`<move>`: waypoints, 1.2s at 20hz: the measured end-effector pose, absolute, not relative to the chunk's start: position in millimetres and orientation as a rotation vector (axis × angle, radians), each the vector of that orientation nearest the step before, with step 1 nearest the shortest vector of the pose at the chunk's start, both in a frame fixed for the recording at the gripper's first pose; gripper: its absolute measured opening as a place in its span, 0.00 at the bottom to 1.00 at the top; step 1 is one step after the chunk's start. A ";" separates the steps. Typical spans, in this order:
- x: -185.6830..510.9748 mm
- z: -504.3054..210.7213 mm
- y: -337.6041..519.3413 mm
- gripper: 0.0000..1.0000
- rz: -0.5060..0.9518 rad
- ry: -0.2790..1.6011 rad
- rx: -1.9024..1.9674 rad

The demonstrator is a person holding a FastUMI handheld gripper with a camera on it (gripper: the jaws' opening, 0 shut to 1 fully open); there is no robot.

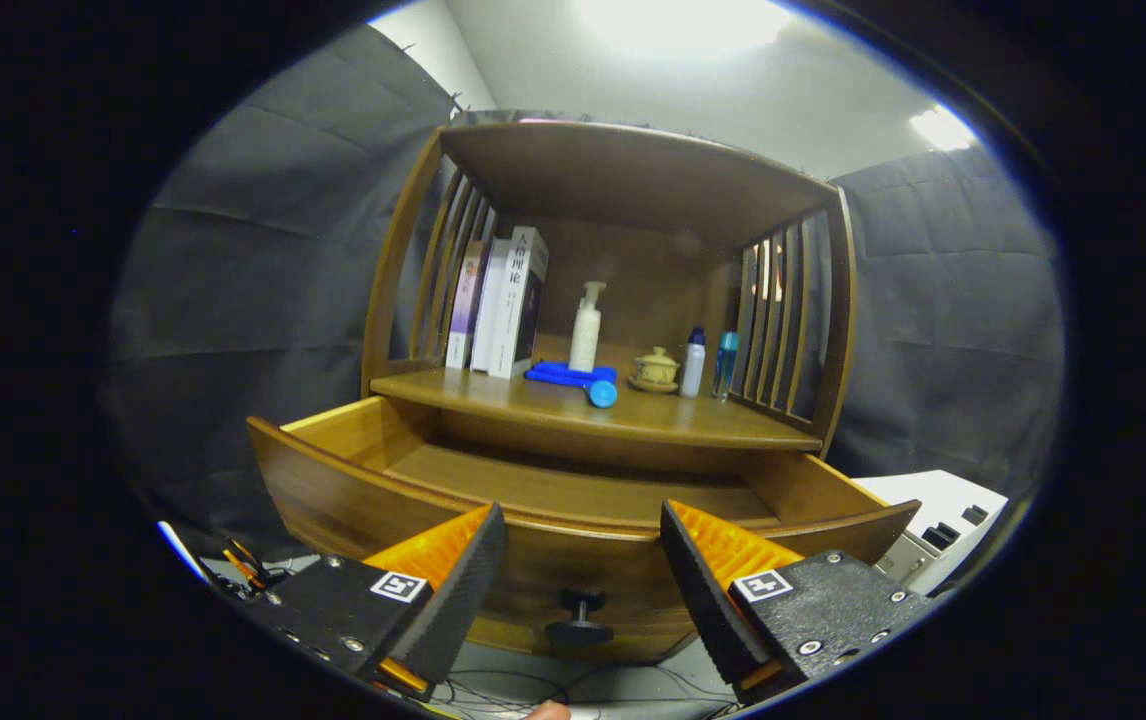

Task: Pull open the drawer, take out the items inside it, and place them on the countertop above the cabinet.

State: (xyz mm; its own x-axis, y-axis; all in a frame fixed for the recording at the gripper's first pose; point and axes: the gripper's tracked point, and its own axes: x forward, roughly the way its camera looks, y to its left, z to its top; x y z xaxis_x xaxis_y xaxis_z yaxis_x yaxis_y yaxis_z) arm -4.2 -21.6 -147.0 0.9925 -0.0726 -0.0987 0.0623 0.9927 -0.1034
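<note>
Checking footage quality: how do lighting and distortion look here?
Gripper view: ceiling light blows out to white glare; fisheye bends the drawer front and cabinet top into curves; the drawer's inside lies in shadow under the shelf; the open tool and knob are sharp.

place: staged booth | you face: cabinet [623, 420], books [498, 300] at 11 | 3 and 9: cloth walls [243, 280]

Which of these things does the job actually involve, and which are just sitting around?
Part of the job: the pulled-open drawer, its knob between the open gripper fingers, the countertop, the blue item lying there.

Just there: books, pump bottle, lidded cup, two small bottles.
</note>
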 end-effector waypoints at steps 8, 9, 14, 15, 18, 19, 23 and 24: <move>-20.9 -180.9 -35.3 0.95 -0.120 0.164 -0.061; -20.6 -185.7 -36.2 0.95 -0.121 0.176 -0.048; -12.6 -186.3 -37.7 0.95 -0.128 0.172 -0.033; -10.1 -188.9 -35.5 0.95 -0.129 0.178 -0.023; -9.6 -188.9 -34.3 0.94 -0.127 0.180 -0.004; -8.0 -188.2 -34.0 0.94 -0.124 0.173 -0.002; 5.3 -188.4 -33.3 0.95 -0.121 0.176 0.035; 10.5 -185.5 -33.2 0.95 -0.121 0.173 0.042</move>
